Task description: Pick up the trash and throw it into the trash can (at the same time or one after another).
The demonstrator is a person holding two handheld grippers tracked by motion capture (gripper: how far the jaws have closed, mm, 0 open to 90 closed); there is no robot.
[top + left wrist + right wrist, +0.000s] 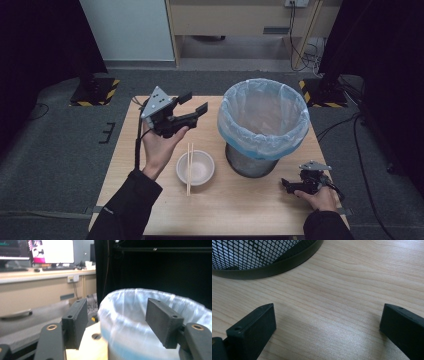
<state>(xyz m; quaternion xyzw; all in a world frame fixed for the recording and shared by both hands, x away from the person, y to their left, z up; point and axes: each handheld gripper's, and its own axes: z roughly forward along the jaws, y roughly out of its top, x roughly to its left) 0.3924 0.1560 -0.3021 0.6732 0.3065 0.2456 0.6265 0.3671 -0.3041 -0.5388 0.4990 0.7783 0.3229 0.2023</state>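
My left gripper (194,102) is held up above the table's back left, open, with nothing between its fingers, and it points toward the bin. In the left gripper view the jaws stand well apart around my left gripper's midpoint (118,323), with the lined bin (150,322) behind them. My right gripper (286,184) rests low at the table's front right beside the bin's base, open and empty. In the right gripper view bare wood lies between the jaws at my right gripper's midpoint (327,326).
A black mesh bin (263,120) with a pale blue liner stands at the back right of the wooden table (240,205); its base (262,262) is close ahead of the right gripper. A white bowl (202,167) with a pair of chopsticks (189,150) across it sits mid-table.
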